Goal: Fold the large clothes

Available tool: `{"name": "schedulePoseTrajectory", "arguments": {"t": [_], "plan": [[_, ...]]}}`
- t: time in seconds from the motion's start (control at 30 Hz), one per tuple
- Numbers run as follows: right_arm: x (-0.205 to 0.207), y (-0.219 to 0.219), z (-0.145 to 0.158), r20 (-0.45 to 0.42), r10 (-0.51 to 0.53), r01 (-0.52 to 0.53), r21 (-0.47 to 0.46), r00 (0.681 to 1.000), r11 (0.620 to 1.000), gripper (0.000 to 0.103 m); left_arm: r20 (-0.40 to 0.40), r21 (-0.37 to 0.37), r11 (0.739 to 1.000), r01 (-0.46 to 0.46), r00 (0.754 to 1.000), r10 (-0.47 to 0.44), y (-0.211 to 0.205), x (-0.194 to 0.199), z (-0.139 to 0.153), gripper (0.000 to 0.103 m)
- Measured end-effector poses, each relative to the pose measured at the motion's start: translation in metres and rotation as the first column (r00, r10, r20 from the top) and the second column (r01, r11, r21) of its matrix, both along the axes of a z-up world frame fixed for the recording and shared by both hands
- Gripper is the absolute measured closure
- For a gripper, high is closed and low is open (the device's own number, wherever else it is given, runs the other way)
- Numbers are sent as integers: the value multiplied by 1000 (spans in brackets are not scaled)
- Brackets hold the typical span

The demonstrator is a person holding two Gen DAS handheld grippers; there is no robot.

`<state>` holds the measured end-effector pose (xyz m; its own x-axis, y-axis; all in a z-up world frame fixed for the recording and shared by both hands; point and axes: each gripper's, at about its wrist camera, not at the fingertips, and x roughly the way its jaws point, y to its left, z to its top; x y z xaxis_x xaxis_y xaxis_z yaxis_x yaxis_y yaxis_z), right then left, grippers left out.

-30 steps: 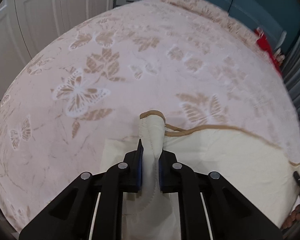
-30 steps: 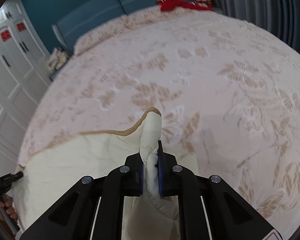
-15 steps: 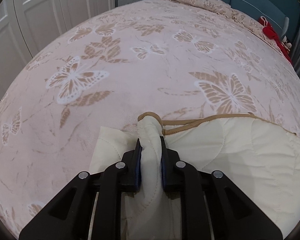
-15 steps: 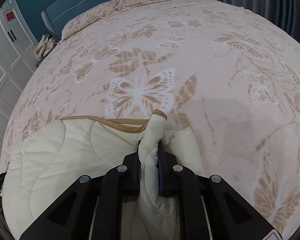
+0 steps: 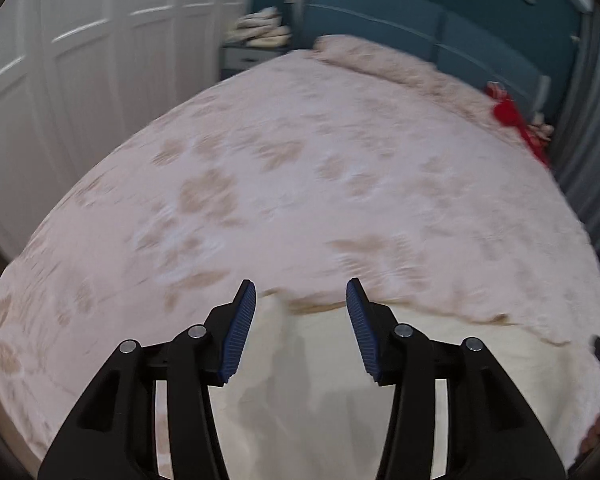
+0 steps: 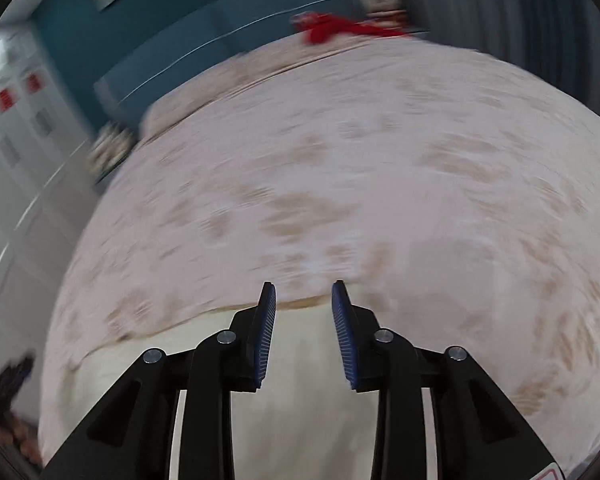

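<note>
A cream quilted garment with a tan trim edge [image 5: 440,364] lies flat on the near part of the bed; it also shows in the right wrist view [image 6: 300,380]. My left gripper [image 5: 301,286] is open and empty above the garment's far edge. My right gripper [image 6: 303,288] is open and empty above the same edge. Both views are blurred by motion.
The pink bedspread with tan butterflies [image 5: 320,184] covers the whole bed. A red item [image 5: 508,112] lies at the far right by the blue headboard [image 5: 380,28]. White wardrobe doors [image 5: 60,60] stand to the left. A bedside table holds folded cloth [image 5: 256,32].
Both grippers have opened and let go of the cream garment's corners, which now lie on the bed. Both grippers have lifted and pulled back.
</note>
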<state>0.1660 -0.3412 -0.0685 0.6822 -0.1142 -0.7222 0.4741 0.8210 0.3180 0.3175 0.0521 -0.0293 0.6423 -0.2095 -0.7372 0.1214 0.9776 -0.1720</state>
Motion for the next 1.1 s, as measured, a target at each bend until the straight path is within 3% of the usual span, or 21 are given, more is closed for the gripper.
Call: {"name": "schedulePoseTrajectory", "arguments": {"t": [0.07,0.13,0.27,0.37,0.57,0.77,1.1], "plan": [[26,34,3,-4,136,-136,20,991,990,93,-31,-36,996,78,996,-79,-29,6,4,58],[52,68,-3,-36,252,-250,34,967,968,98,-74,-23,990,139,987,-140,-63,14,-8,58],[96,117,-35,-130,362,-361,35,923,932,99,-161,36,980,196,969,-188,-111,27,-53,64],[110,122,-58,-175,365,-357,75,914,931,100,-201,62,976,206,961,-190,-122,28,-81,69],[116,115,-97,-228,346,-327,116,910,938,103,-226,43,981,191,958,-176,-117,25,-108,69],[114,116,-111,-236,348,-330,113,907,937,103,-189,92,976,199,965,-180,-124,18,-120,69],[114,129,-124,-244,354,-358,31,903,933,103,-120,168,965,201,976,-183,-133,9,-130,69]]}}
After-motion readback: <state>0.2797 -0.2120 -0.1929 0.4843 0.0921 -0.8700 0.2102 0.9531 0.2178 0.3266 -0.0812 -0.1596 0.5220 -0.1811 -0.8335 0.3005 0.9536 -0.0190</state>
